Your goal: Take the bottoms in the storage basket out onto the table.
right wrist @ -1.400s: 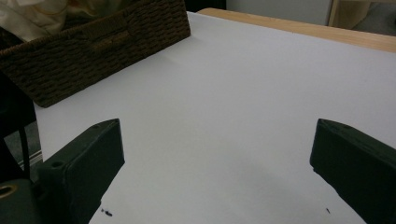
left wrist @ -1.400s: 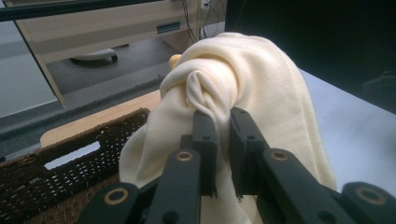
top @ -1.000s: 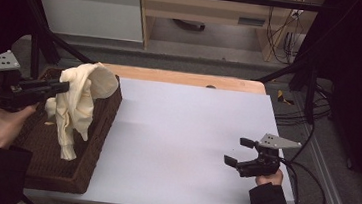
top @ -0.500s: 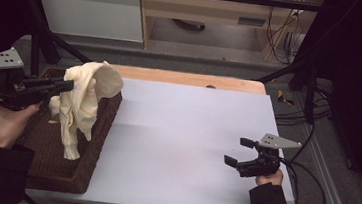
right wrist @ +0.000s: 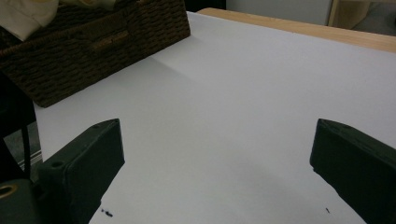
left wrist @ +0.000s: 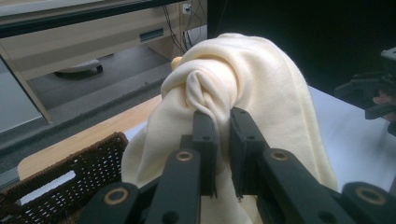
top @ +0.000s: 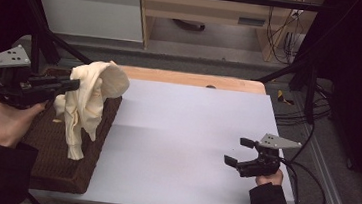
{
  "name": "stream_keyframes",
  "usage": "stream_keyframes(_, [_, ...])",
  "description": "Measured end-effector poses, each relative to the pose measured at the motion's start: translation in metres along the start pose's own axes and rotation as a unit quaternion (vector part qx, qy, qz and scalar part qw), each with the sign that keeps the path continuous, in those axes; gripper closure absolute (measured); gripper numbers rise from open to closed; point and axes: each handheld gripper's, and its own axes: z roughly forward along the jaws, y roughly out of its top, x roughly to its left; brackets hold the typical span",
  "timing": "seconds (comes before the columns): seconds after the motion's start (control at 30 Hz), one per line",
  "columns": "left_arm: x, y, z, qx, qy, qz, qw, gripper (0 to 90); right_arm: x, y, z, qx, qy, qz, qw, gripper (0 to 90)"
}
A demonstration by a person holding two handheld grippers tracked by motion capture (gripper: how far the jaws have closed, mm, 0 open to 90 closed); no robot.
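Note:
A cream-coloured cloth [top: 88,105] hangs bunched above the dark wicker basket [top: 48,157] at the table's left. My left gripper [top: 74,84] is shut on a fold near the top of the cloth [left wrist: 233,93], lifting it; its lower end dangles into the basket. In the left gripper view the two jaws pinch the gathered fabric between them. My right gripper [top: 238,152] rests open near the table's right front, its jaws wide apart over the bare white tabletop [right wrist: 224,107], with nothing between them.
The wicker basket [right wrist: 93,42] shows at the upper left of the right gripper view. A wooden strip [top: 191,79] runs along the table's far edge. Cables [top: 307,179] trail off the right side. A black frame [top: 39,43] stands around the table.
My left gripper has lifted the cloth slightly and carried it a little to the right over the basket's edge. The right gripper has stayed still.

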Motion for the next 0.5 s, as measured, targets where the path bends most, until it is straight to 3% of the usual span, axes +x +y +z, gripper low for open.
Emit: stream_keyframes(0.5, [-0.019, 0.018, 0.012, 0.003, -0.019, 0.02, 0.9996, 81.8, 0.0, 0.0, -0.001, -0.002, 0.001, 0.001, 1.0, 3.5])
